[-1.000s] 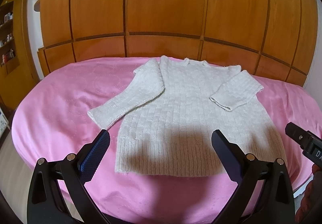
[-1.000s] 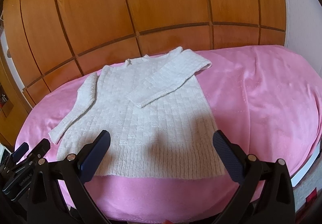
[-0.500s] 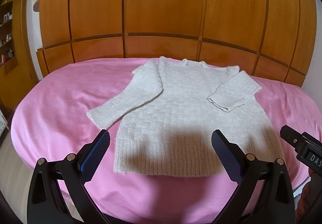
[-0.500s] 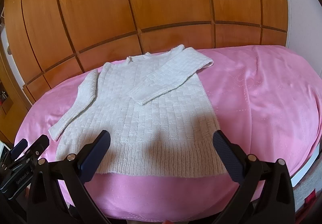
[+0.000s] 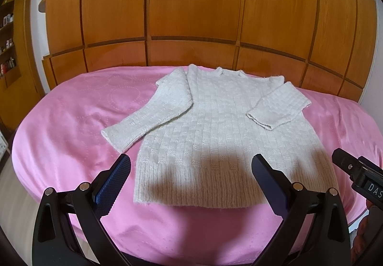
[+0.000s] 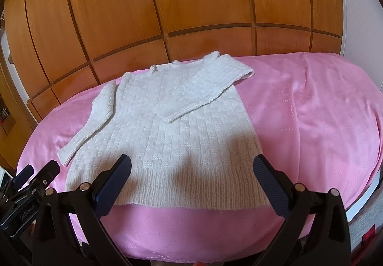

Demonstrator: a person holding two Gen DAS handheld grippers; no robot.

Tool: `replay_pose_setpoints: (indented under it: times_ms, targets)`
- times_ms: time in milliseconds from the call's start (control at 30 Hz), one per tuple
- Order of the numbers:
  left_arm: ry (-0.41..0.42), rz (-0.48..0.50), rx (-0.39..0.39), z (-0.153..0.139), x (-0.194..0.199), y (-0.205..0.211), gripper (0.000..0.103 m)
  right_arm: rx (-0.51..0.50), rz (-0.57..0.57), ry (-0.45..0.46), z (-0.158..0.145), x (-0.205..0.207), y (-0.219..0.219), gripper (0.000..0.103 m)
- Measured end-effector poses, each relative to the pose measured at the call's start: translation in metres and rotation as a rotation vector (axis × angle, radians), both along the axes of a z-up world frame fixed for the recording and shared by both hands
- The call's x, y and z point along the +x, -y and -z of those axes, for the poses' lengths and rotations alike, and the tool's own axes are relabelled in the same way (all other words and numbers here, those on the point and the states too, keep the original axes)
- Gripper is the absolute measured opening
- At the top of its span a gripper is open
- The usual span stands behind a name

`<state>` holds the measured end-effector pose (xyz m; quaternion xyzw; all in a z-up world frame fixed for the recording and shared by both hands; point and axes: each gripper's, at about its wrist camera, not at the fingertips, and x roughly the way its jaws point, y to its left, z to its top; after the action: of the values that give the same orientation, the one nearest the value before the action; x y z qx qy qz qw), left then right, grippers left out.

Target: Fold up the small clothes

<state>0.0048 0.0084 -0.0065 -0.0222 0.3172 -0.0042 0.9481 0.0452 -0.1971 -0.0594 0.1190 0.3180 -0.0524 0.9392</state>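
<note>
White basket-weave knit sweater (image 5: 222, 132) lies flat, neck away, ribbed hem nearest. Left sleeve extended diagonally ahead of the left gripper's left finger (image 5: 115, 177); right sleeve folded across chest. Hem apparently untouched, just beyond fingertips.

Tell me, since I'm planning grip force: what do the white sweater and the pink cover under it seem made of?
The white knitted sweater looks like soft wool or acrylic yarn: basket-weave blocks, ribbed hem, fuzzy edges. The pink bed cover looks like smooth, slightly shiny quilted fabric with dotted stitch circles.
</note>
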Motion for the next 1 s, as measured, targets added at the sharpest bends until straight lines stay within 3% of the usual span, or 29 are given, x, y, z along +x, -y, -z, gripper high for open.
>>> replay_pose_setpoints:
  times_ms: [533,667,800,900,1000]
  targets:
    - [-0.042,0.003,-0.025,0.006,0.006,-0.002,0.1,0.001,0.001,-0.014,0.004,0.002,0.0,0.101]
    - [-0.114,0.064,-0.115,0.017,0.017,-0.01,0.1,-0.022,0.014,0.006,0.005,0.003,0.001,0.101]
    - [-0.18,0.087,-0.305,0.038,0.029,-0.035,0.1,-0.074,0.02,0.067,0.012,0.007,0.006,0.101]
    - [-0.185,0.043,-0.38,0.05,0.034,-0.052,0.1,-0.09,0.052,0.018,0.023,0.015,0.023,0.101]
    - [-0.191,0.042,-0.399,0.062,0.042,-0.069,0.1,-0.027,0.053,-0.046,0.034,0.023,0.046,0.101]
